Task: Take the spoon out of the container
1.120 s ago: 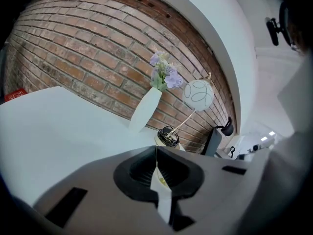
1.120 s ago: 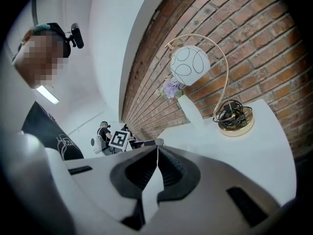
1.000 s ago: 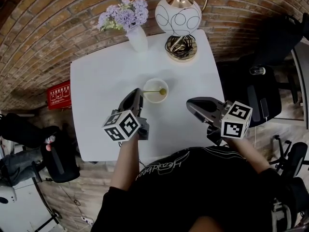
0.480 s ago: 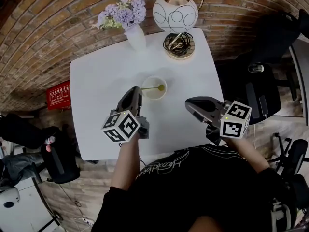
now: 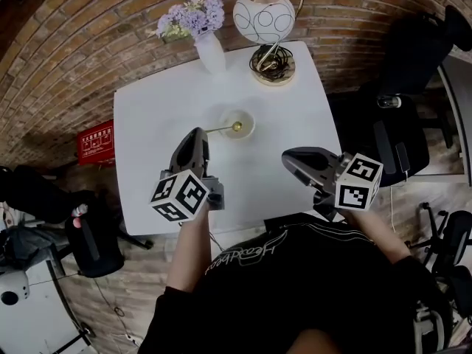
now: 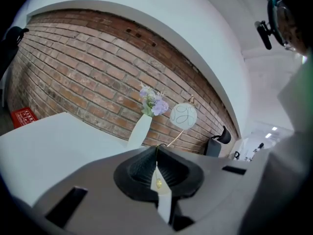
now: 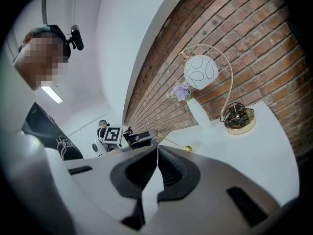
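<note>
Head view: the left tool point(image 5: 198, 133) is clenched on the spoon point(image 5: 221, 129) handle, its gold head over the container point(image 5: 249, 116) on the white counter point(image 5: 155, 124); the right tool point(image 5: 289, 158), well apart, is clenched on nothing

Hidden in the left gripper view behind the left tongs point(image 6: 156, 149): the container point(image 5: 251, 122), and all of the spoon point(image 6: 159, 182) but a gold glint. Cut off by the head view's top edge, beyond the right tongs point(image 5: 287, 157): the lamp point(image 5: 264, 12). Covered below both tongs by the torso point(image 5: 295, 271): the desk point(image 5: 147, 139), near edge.
</note>
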Demonstrator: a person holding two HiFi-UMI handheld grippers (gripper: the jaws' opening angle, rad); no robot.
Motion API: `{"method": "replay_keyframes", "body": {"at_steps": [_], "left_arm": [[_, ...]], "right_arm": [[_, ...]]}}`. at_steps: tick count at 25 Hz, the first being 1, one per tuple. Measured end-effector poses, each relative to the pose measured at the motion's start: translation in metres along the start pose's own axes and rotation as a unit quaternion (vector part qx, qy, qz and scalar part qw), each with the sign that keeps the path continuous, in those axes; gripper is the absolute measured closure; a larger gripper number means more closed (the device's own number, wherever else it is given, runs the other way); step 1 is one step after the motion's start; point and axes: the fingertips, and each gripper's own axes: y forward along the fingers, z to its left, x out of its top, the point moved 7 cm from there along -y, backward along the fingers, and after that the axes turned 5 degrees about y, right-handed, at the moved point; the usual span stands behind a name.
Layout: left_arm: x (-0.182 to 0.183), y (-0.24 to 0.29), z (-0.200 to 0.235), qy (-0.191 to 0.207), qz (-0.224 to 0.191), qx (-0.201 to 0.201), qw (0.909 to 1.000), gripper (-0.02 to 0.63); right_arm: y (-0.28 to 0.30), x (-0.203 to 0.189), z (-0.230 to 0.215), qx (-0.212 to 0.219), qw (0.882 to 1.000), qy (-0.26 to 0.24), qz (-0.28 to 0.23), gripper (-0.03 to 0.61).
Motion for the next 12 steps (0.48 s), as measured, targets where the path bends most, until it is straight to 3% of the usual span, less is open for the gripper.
{"method": "replay_keyframes", "body": {"at_steps": [5, 12], "left_arm": [[0.017, -0.037, -0.019, 0.017, -0.016, -0.013, 0.9996, 0.607], [0.024, -0.085, -0.053, 0.023, 0.006, -0.046, 0.9987, 0.606]], "right_arm": [[-0.007, -0.007, 0.022, 0.005, 1.0, -0.011, -0.01, 0.581], [-0.018, -0.002, 0.052, -0.003, 0.998, -0.061, -0.02, 0.581]]}}
